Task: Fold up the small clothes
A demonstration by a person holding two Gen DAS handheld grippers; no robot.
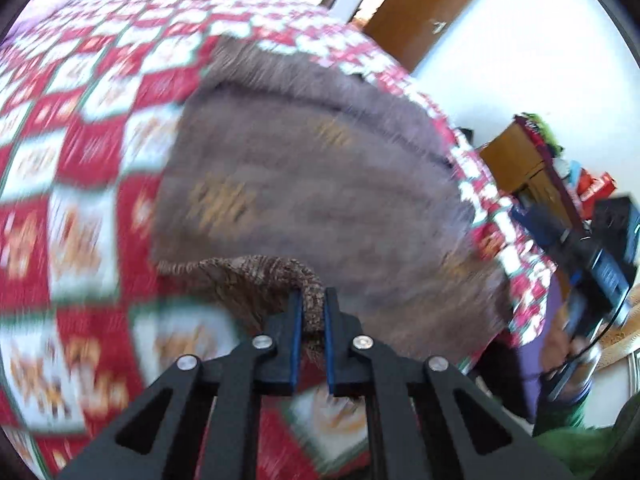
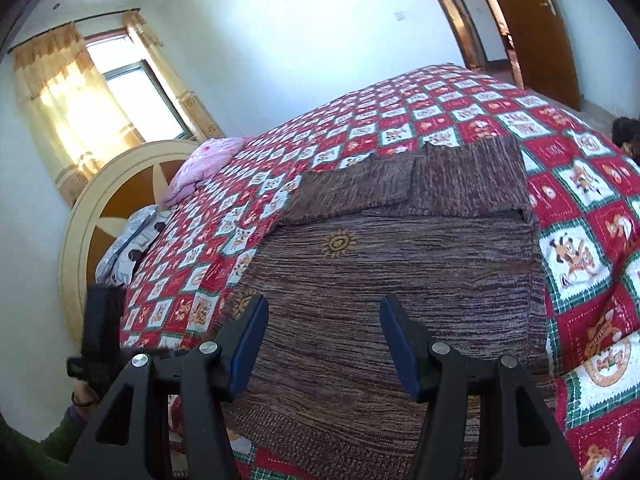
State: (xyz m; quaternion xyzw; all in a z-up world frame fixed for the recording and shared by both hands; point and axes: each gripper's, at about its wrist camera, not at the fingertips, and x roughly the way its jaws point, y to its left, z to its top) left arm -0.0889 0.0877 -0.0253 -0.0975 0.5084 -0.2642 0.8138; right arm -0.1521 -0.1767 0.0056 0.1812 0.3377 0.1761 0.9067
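A brown knitted sweater with small yellow sun shapes [image 2: 384, 264] lies spread flat on a bed covered by a red, white and green checked quilt with cartoon pictures [image 2: 580, 248]. Its sleeves are folded across the top part. The left gripper [image 1: 313, 308] has its blue pads pressed together on a corner of the sweater, and that corner is lifted off the quilt. The left picture is blurry. The right gripper [image 2: 324, 344] hangs just over the near part of the sweater with its two blue fingers [image 2: 248, 344] wide apart and nothing between them. A pink pillow [image 2: 204, 168] sits far off at the head of the bed, near a round wooden headboard [image 2: 80, 220].
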